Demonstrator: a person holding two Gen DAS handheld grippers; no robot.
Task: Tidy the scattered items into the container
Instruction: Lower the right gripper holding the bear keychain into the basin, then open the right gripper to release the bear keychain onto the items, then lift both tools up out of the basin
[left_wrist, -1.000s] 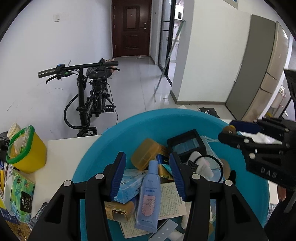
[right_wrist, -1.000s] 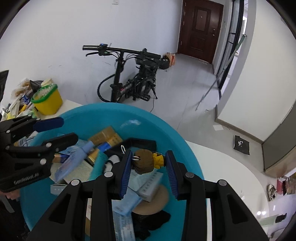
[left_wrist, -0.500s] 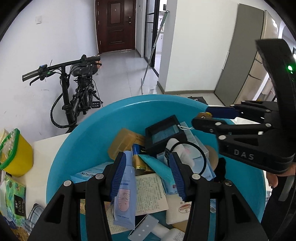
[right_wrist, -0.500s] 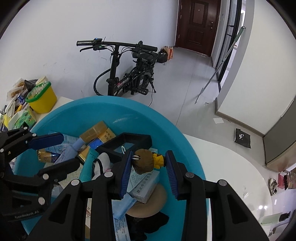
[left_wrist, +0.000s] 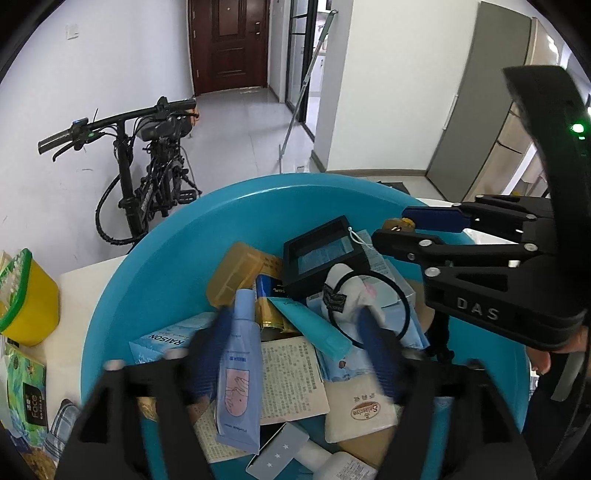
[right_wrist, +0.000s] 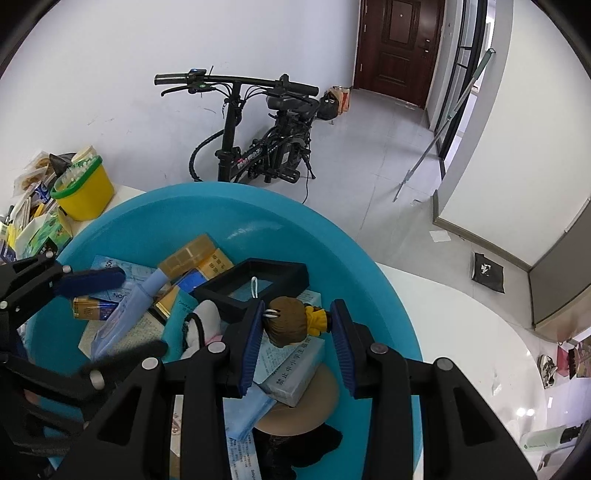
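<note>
Since a second ago the left gripper (left_wrist: 295, 343) has just spread its fingers, dropping the blue tube (left_wrist: 238, 373) into the basin (left_wrist: 155, 258). Right gripper (right_wrist: 297, 334) clamps a light, stiff doll keyring (right_wrist: 291, 320) by its head, over the basin.

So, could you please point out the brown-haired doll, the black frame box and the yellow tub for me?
brown-haired doll (right_wrist: 288, 320): right wrist view, on its hair.
black frame box (left_wrist: 325, 254): left wrist view, on its window.
yellow tub (right_wrist: 86, 192): right wrist view, on its side wall.
</note>
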